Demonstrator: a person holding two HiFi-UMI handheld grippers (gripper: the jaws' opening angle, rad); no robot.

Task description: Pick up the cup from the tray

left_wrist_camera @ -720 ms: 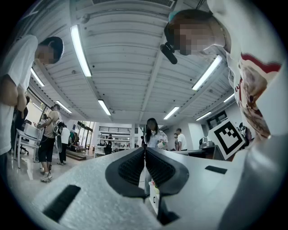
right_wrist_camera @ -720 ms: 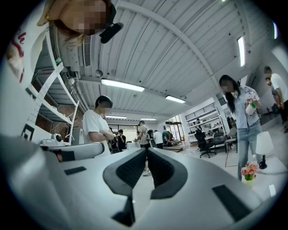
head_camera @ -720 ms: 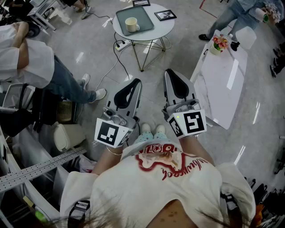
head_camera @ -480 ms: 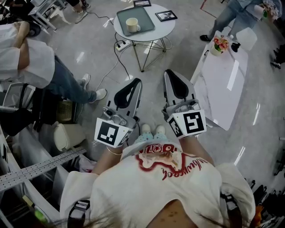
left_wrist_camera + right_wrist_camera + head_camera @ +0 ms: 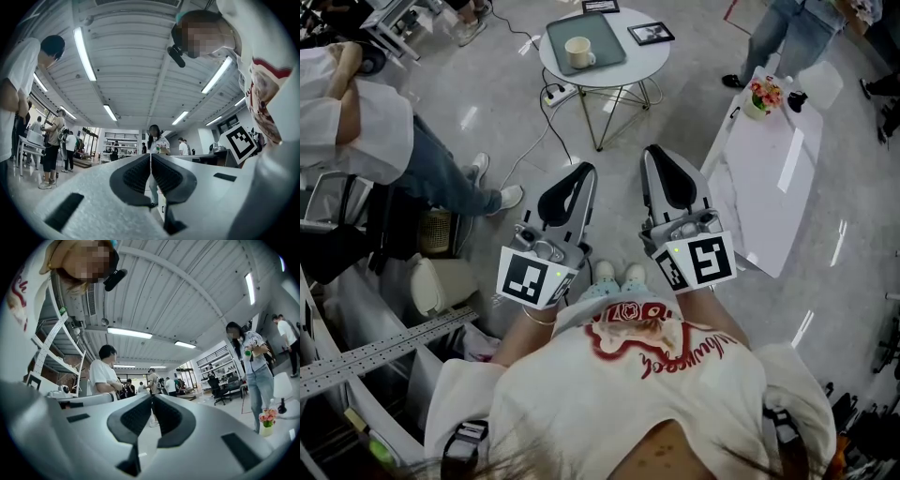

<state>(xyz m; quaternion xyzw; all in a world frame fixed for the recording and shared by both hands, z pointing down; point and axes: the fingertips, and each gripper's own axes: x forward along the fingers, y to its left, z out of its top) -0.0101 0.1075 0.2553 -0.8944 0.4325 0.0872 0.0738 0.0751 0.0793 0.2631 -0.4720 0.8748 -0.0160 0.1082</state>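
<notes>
A cream cup (image 5: 577,52) stands on a grey-green tray (image 5: 606,39) on a small round white table (image 5: 648,62) at the top of the head view. Both grippers are held close to my body, far short of that table. My left gripper (image 5: 573,177) and right gripper (image 5: 660,159) point forward and upward. In the left gripper view the left gripper (image 5: 150,161) has its dark pads pressed together with nothing between them. The right gripper (image 5: 153,402) looks the same in the right gripper view. Neither gripper view shows the cup or the tray.
Two framed pictures (image 5: 649,33) also lie on the round table. A power strip with a cable (image 5: 557,92) lies on the floor beside it. A long white table (image 5: 769,178) with a flower pot (image 5: 762,95) stands to the right. A seated person (image 5: 375,131) is on the left.
Both grippers have stayed almost still, shut. The person standing at the top right has shifted a little.
</notes>
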